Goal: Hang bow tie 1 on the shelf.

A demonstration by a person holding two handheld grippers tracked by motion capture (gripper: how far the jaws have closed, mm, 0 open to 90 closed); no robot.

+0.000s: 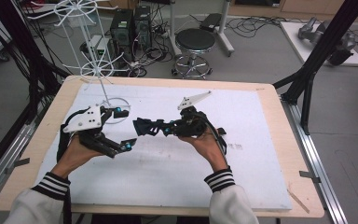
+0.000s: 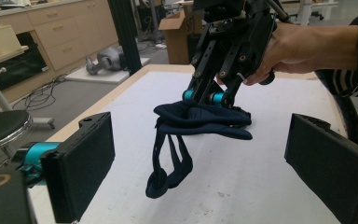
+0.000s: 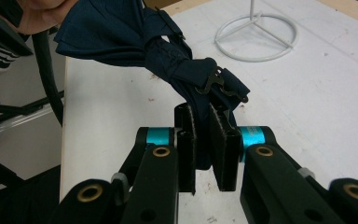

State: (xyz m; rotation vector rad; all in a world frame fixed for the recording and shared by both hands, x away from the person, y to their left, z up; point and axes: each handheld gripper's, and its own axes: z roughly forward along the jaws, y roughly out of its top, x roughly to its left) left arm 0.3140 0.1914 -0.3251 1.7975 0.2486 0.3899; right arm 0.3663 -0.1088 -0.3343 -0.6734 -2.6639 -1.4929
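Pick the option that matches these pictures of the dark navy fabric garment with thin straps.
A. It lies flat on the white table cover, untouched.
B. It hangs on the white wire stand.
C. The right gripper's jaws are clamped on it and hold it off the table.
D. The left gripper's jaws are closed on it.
C: the right gripper pinches the dark navy fabric garment above the table, while the left gripper stands open, apart from it.

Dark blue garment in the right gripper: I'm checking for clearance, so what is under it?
Under the dark blue garment lies bare white table cover; its straps dangle toward it. The right gripper clamps one end, hiding the fabric between its pads.
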